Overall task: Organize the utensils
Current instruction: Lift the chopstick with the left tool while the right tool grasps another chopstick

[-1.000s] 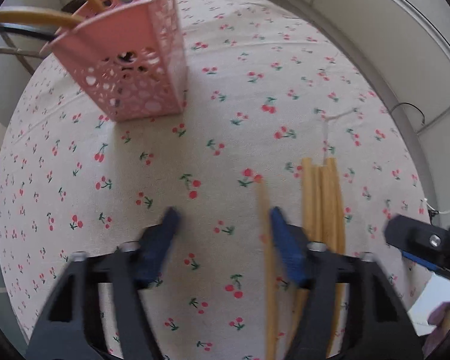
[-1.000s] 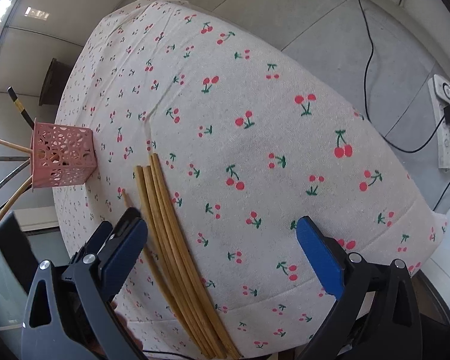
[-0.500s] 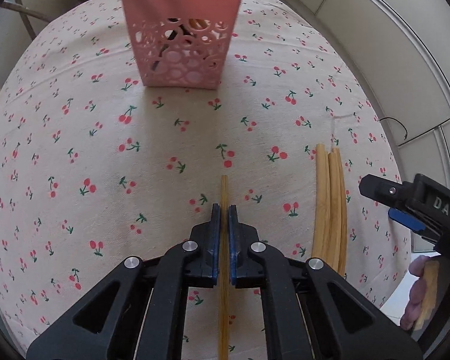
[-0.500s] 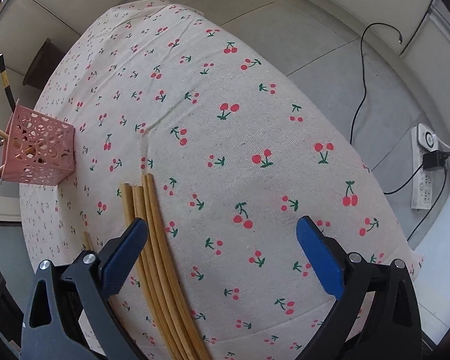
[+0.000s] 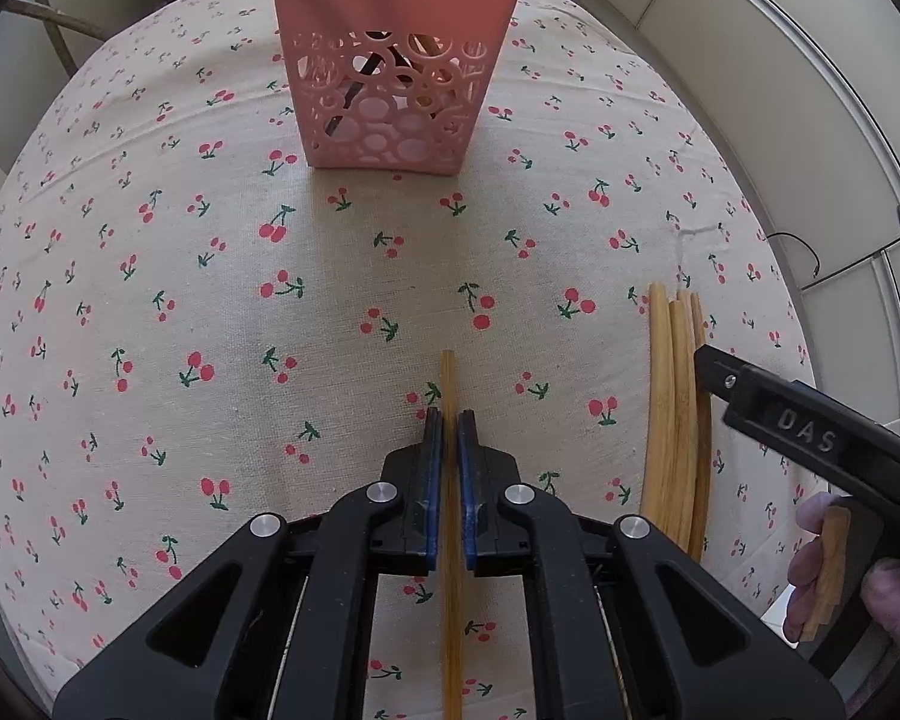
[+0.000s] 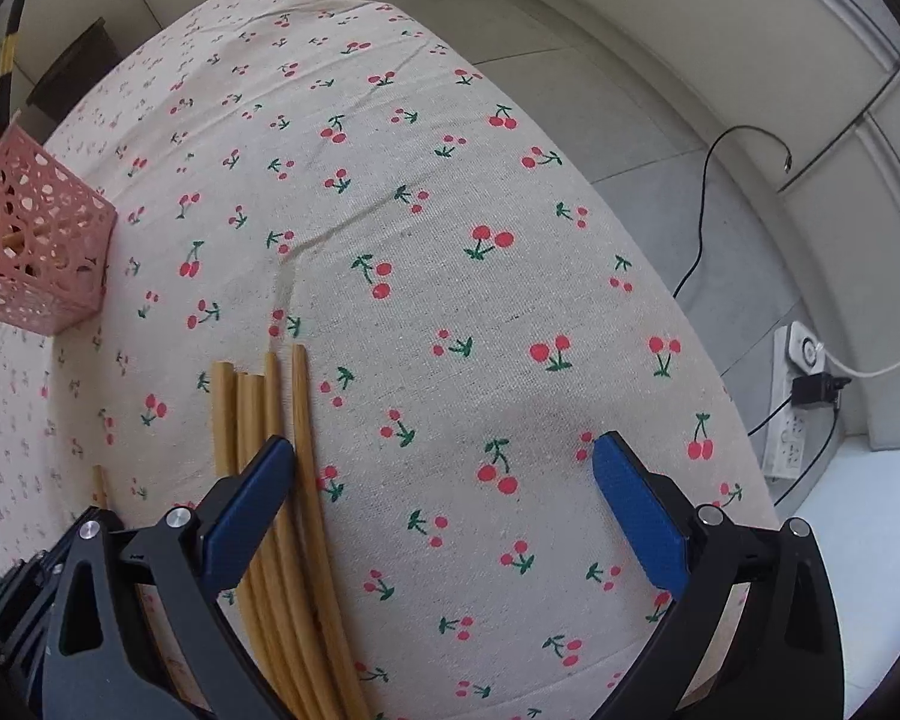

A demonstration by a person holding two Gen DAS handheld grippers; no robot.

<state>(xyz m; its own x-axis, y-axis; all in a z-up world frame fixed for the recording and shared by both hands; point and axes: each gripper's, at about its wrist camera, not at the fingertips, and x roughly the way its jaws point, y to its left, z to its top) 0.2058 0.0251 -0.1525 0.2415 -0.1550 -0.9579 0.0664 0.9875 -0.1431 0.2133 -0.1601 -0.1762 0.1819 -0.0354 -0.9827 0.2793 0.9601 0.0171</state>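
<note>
My left gripper (image 5: 449,420) is shut on a single wooden chopstick (image 5: 448,375) that runs between its blue pads, tip pointing toward the pink perforated basket (image 5: 390,90) straight ahead. That basket holds several utensils and also shows at the left edge of the right wrist view (image 6: 30,252). A bundle of several wooden chopsticks (image 5: 675,420) lies on the cherry-print cloth to the right. My right gripper (image 6: 444,450) hangs open over the cloth, its left finger (image 6: 246,510) above the bundle of chopsticks (image 6: 276,480); nothing sits between its pads.
The round table wears a cherry-print cloth (image 6: 450,240). A power strip with cables (image 6: 801,402) lies on the tiled floor beyond the table's right edge. The right gripper's body (image 5: 810,438) and a hand (image 5: 822,570) appear at the right of the left wrist view.
The left gripper closed on the single chopstick and swung to face the basket. The right gripper shifted so the chopstick bundle now lies under its left finger.
</note>
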